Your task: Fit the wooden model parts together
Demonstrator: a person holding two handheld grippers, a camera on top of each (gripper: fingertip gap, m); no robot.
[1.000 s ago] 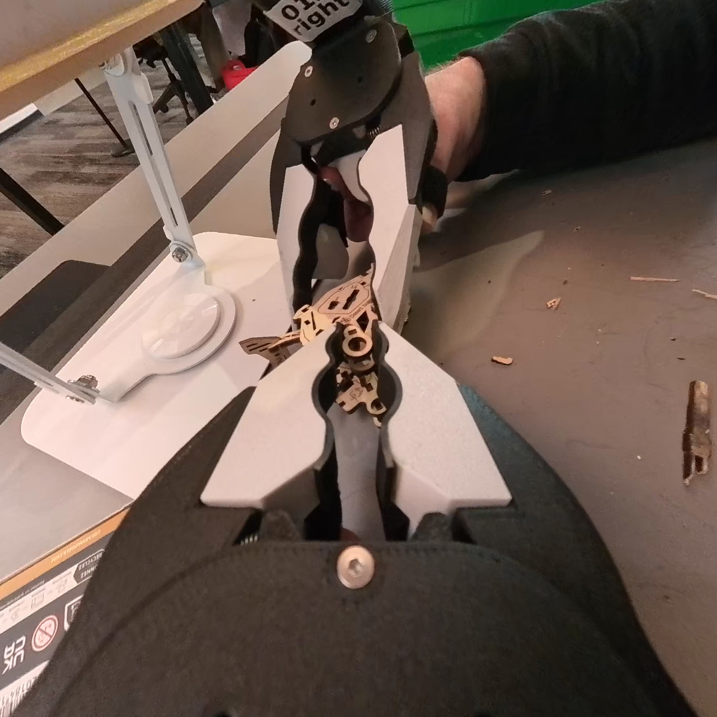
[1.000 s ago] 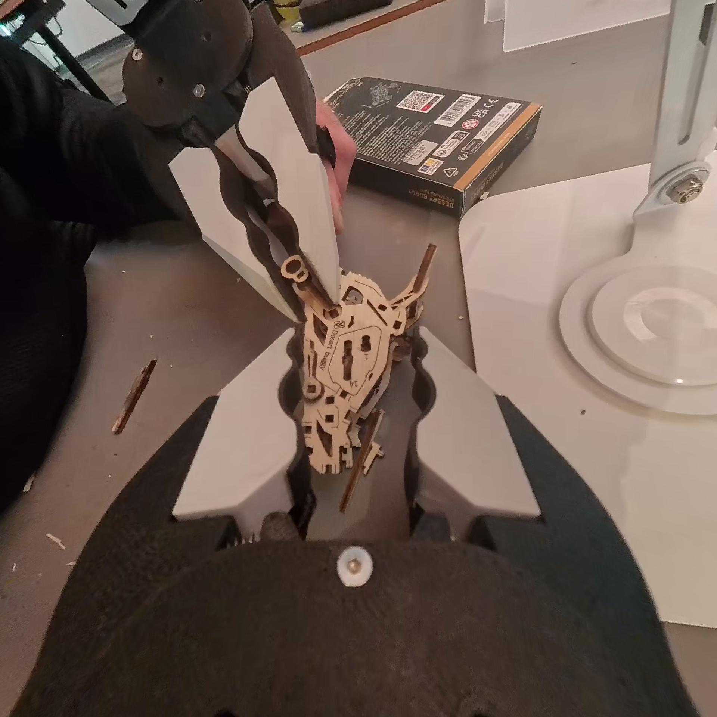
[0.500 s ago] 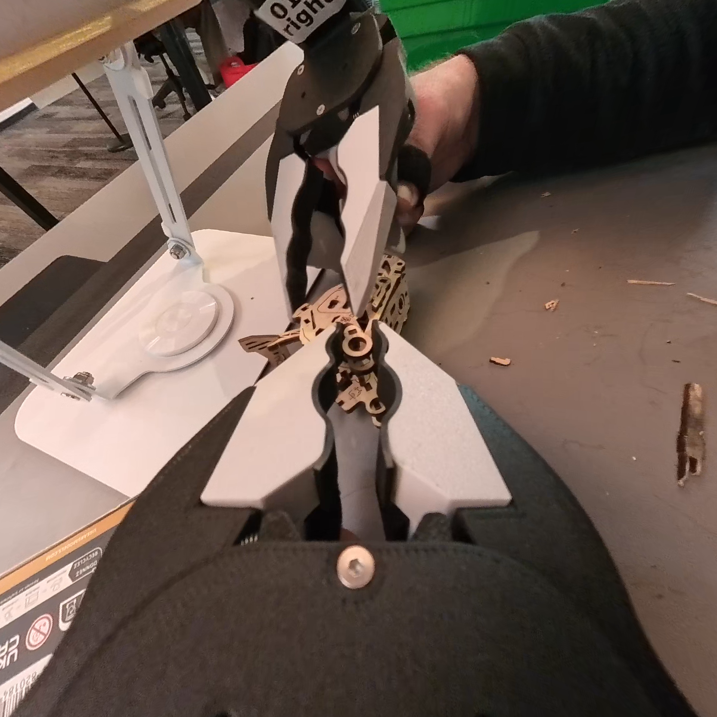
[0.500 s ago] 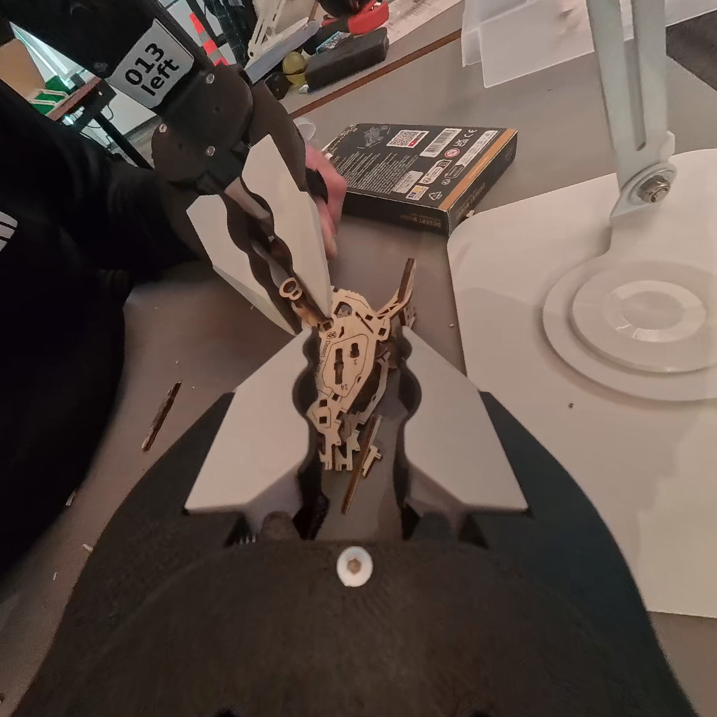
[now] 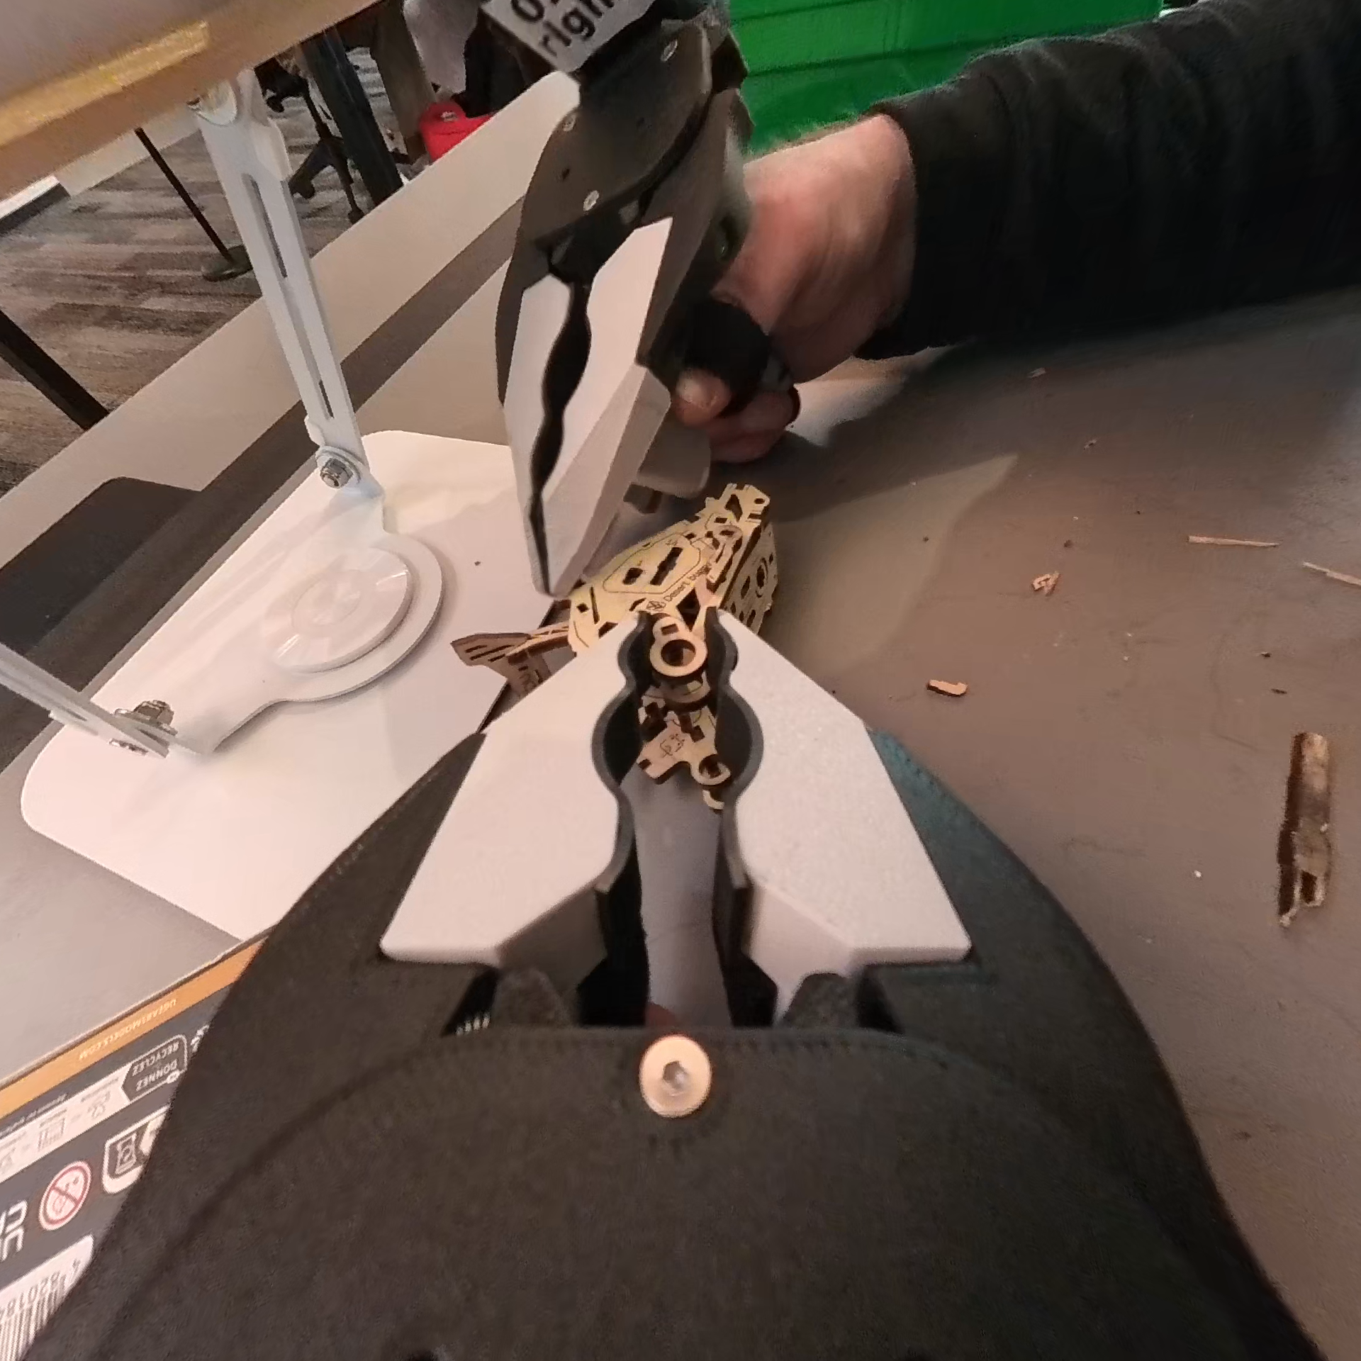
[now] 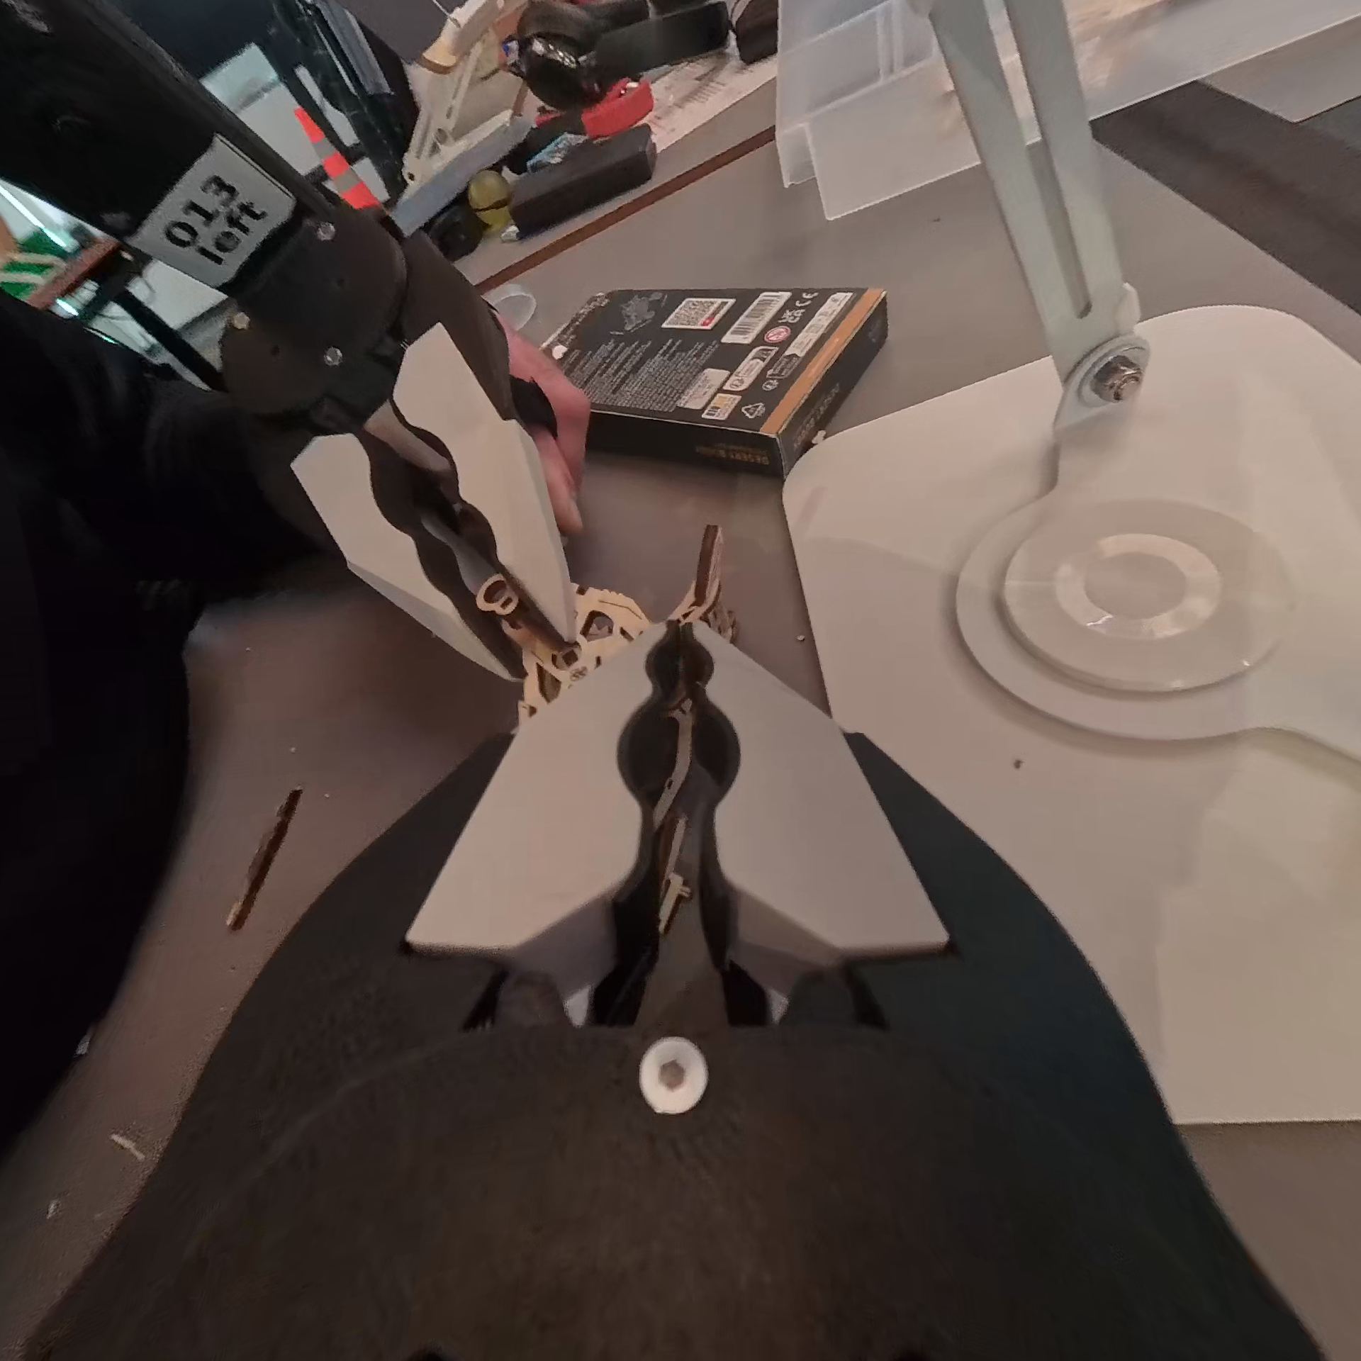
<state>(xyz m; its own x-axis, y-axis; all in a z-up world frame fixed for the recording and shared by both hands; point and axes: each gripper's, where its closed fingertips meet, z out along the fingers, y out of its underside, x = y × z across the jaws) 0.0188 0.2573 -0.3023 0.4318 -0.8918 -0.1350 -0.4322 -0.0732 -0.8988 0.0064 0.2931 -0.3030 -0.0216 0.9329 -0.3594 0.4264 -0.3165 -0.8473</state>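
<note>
The light plywood model (image 5: 663,582) sits on the grey table beside the white stand base. My left gripper (image 5: 677,626) is shut on a small wooden part with a ring end (image 5: 677,655) and holds its tip against the model. That gripper (image 6: 537,648) and its part (image 6: 497,593) also show in the right wrist view. My right gripper (image 6: 677,633) is shut on a thin upright plate of the model (image 6: 681,744), seen edge-on between its pads. In the left wrist view the right gripper (image 5: 549,582) comes down steeply onto the model's far left corner.
A white stand base (image 6: 1105,810) with a slanted arm (image 5: 280,294) lies right beside the model. A black box (image 6: 736,368) lies behind it. Wood scraps (image 5: 1307,825) and chips (image 5: 946,688) lie on the grey table. A person's hand (image 5: 810,243) holds the right gripper. The tips of both grippers are at nearly the same place.
My right gripper's jaws went from wide open around the model to shut on its thin plate, and it tilted up steeper. The left gripper kept its hold on the small part.
</note>
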